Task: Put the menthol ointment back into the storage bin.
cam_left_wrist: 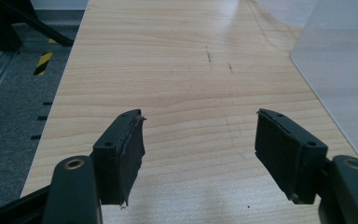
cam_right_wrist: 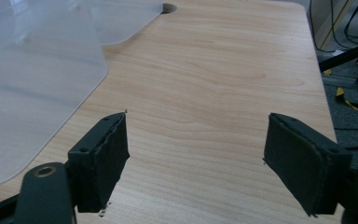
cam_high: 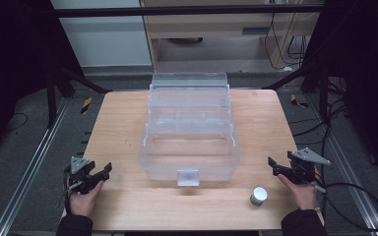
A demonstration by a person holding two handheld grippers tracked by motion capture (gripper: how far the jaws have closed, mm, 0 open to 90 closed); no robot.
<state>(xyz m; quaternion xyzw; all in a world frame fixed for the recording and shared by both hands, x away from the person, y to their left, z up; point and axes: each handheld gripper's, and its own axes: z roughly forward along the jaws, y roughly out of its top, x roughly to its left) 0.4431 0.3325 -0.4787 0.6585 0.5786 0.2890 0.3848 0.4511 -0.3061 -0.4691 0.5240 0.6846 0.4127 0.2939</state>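
A clear plastic box (cam_high: 189, 147) with stepped tiers and a front latch stands open in the middle of the wooden table (cam_high: 123, 123). A small white-capped green jar (cam_high: 259, 195) stands upright near the front right. My left gripper (cam_high: 103, 172) rests at the front left edge, open and empty; its jaws frame bare wood (cam_left_wrist: 198, 135), with the box's wall (cam_left_wrist: 340, 65) to the right. My right gripper (cam_high: 273, 166) sits at the right edge, open and empty (cam_right_wrist: 196, 149), just behind and right of the jar, with the box's wall (cam_right_wrist: 32, 79) on its left.
The table's edges drop to grey carpet with metal rails (cam_high: 34, 157) on the left and black cables (cam_high: 354, 196) on the right. Black frame legs (cam_high: 78, 78) stand behind the table. Bare wood lies on both sides of the box.
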